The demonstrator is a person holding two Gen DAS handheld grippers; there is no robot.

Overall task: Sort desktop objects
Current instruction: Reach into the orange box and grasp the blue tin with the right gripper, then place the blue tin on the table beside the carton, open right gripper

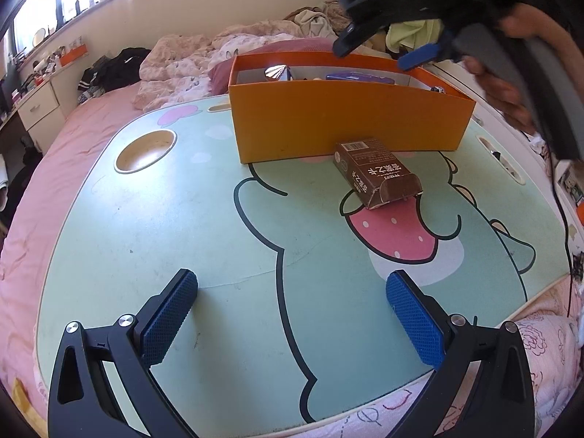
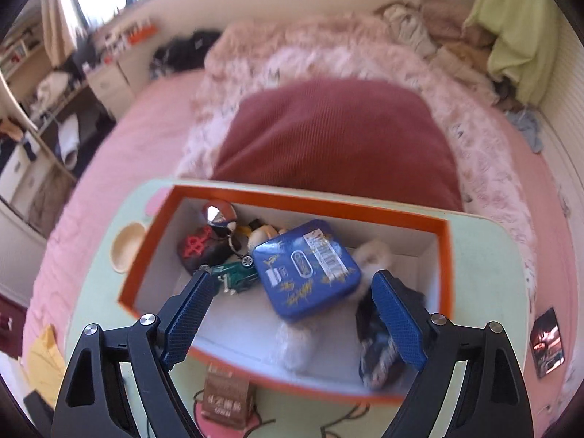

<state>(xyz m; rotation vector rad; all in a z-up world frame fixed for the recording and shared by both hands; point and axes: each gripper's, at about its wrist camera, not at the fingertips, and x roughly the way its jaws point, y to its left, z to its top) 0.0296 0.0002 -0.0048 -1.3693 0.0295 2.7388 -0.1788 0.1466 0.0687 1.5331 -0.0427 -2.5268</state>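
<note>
Hovering over the orange box (image 2: 443,255), the right gripper (image 2: 288,314) has empty jaws standing wide; swinging back carelessly, it could clip the box wall. One brown carton (image 1: 376,171) remains on the table (image 1: 182,219) against the box; one blue tin (image 2: 304,268) lies inside. Left gripper (image 1: 292,321): jaws apart, empty.

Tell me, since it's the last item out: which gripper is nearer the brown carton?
Left, probably. The left gripper sits low, facing the brown carton; the right gripper hangs above the orange box.

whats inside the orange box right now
The orange box holds a blue tin on top, a green toy car, a shiny ball and a white plush. The tin hides what lies beneath.
</note>
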